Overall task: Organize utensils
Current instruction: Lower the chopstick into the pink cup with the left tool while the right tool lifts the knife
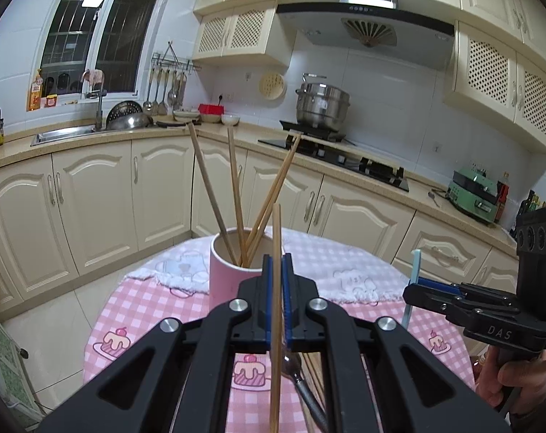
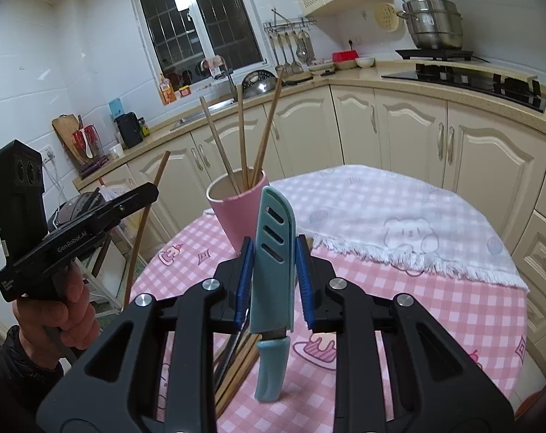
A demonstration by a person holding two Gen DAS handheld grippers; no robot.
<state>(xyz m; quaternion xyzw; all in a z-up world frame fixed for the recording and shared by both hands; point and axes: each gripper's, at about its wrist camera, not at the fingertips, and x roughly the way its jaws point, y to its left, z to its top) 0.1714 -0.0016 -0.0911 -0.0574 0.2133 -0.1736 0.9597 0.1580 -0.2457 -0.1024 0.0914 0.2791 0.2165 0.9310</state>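
A pink cup (image 1: 224, 274) stands on the round table and holds several wooden chopsticks (image 1: 233, 187); it also shows in the right wrist view (image 2: 233, 213). My left gripper (image 1: 276, 270) is shut on one wooden chopstick (image 1: 275, 324), held upright just in front of the cup. My right gripper (image 2: 274, 252) is shut on a teal sheathed knife (image 2: 274, 263), blade up, to the right of the cup. More chopsticks (image 2: 236, 368) and a metal spoon (image 1: 301, 386) lie on the table below the grippers.
The table has a pink checked cloth (image 2: 435, 317) with a white towel (image 2: 399, 223) over its far part. Cream kitchen cabinets (image 1: 92, 198), a sink and a stove with a steel pot (image 1: 321, 106) run behind the table.
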